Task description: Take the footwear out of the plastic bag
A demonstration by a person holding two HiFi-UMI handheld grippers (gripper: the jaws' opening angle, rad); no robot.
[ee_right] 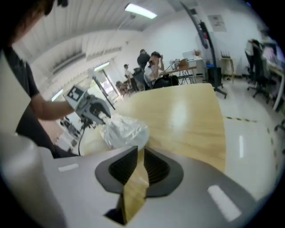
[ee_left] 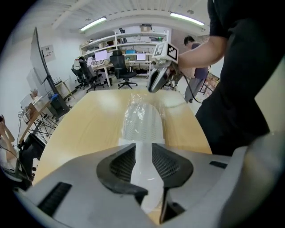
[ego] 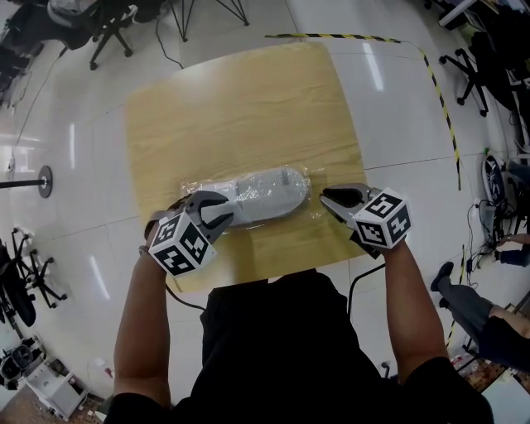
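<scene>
A pale grey shoe [ego: 267, 194] lies wrapped in a clear plastic bag [ego: 308, 199] across the near half of the wooden table [ego: 240, 108]. My left gripper [ego: 219, 215] is shut on the shoe's left end through the plastic. In the left gripper view the white shoe [ee_left: 142, 121] fills the gap between the pads of the left gripper [ee_left: 143, 148]. My right gripper [ego: 328, 199] sits at the bag's right end. In the right gripper view its jaws [ee_right: 139, 150] leave only a thin slit with wood showing through. The crumpled bag [ee_right: 124, 130] reaches the fingertips; whether film is pinched is unclear.
The table's near edge [ego: 273, 277] is just in front of the person's body. Office chairs [ego: 108, 25] stand at the back left. Yellow-black tape [ego: 439, 91] marks the floor on the right, and a person's leg [ego: 472, 310] is there too. People and desks [ee_right: 151, 62] stand farther off.
</scene>
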